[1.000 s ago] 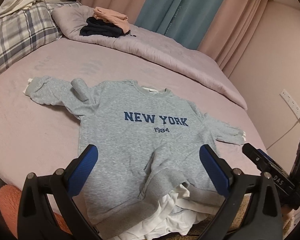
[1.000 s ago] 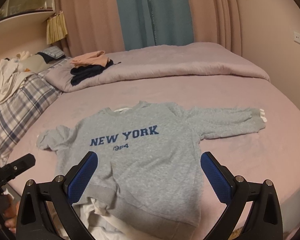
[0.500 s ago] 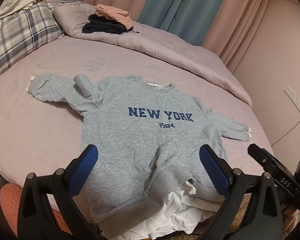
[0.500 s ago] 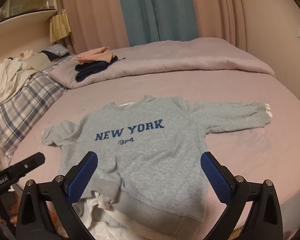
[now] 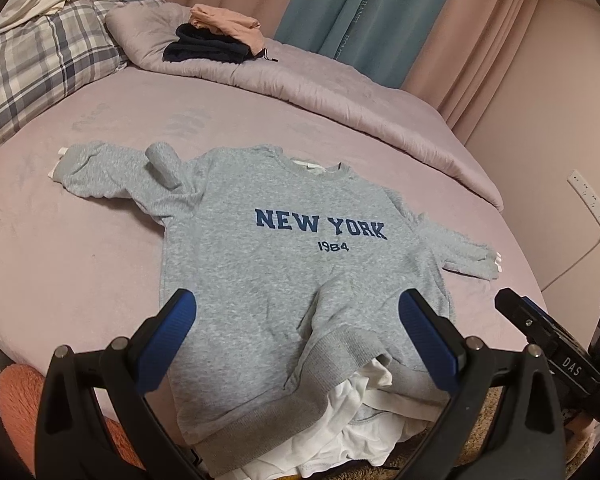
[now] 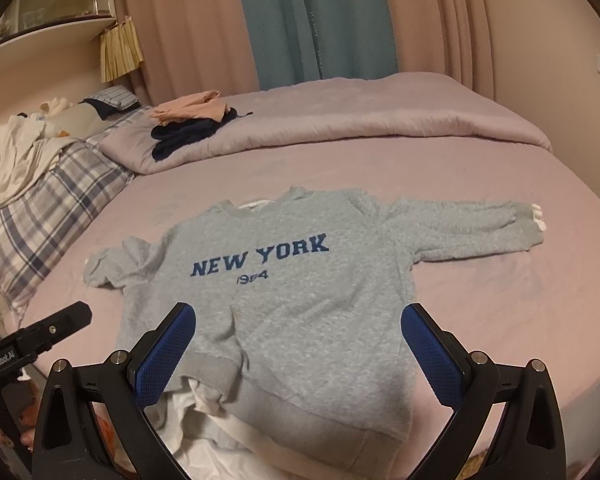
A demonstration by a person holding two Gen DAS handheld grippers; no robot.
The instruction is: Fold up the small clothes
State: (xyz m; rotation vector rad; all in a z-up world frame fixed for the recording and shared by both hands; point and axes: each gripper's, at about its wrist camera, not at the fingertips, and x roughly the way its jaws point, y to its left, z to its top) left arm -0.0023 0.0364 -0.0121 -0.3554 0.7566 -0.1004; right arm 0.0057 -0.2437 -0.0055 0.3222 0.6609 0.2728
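A grey sweatshirt (image 5: 284, 264) (image 6: 300, 292) printed NEW YORK 1984 lies face up on the pink bed, sleeves spread out. Its left sleeve (image 5: 112, 172) is crumpled and bunched near the shoulder; its right sleeve (image 6: 472, 228) lies straight. The hem is rumpled over a white garment (image 5: 356, 420) (image 6: 196, 408) at the bed's near edge. My left gripper (image 5: 296, 344) hovers open above the hem, holding nothing. My right gripper (image 6: 298, 348) is also open over the hem, empty. Each gripper's body shows at the edge of the other view.
A folded stack of peach and dark navy clothes (image 5: 216, 38) (image 6: 192, 124) rests on the rolled duvet (image 6: 380, 124) at the back. Plaid pillows (image 5: 36, 64) lie at the left. Curtains and a wall with a socket (image 5: 590, 204) bound the right side.
Both views have shifted slightly, so the sweatshirt sits a little higher and farther in frame. The garment itself has not moved, and both grippers stay open.
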